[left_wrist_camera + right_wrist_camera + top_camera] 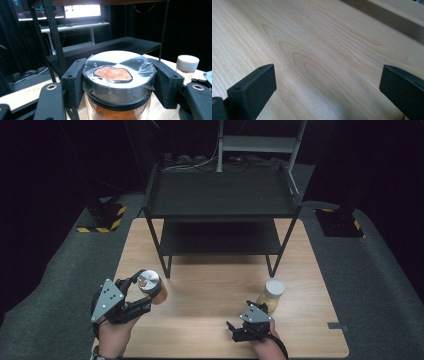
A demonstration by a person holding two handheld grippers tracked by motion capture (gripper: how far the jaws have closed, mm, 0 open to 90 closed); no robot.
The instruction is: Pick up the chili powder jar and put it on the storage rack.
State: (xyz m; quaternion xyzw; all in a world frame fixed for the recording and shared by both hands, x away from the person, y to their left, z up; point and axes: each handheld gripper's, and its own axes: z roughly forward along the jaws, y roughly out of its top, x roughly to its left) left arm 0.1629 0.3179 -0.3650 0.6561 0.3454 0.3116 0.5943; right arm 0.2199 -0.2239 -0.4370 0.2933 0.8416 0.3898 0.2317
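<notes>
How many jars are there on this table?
2. One with orange powder is clamped in the left gripper, near the shelf's front left leg. The other, white-lidded, stands on the table just beyond the right gripper. None seem hidden.

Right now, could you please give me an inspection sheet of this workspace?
Surface: wooden table, bare between the things.
Job's things: orange-filled jar with a film-wrapped silver lid; white-capped jar standing on the table.
Clutter: nothing seen.
Grippers: left gripper shut on the jar's lid; right gripper open over bare wood, beside the white-capped jar.
Cables: a bundle behind the black two-tier shelf.
Surroundings: grey floor, hazard-striped bases, dark room.
</notes>
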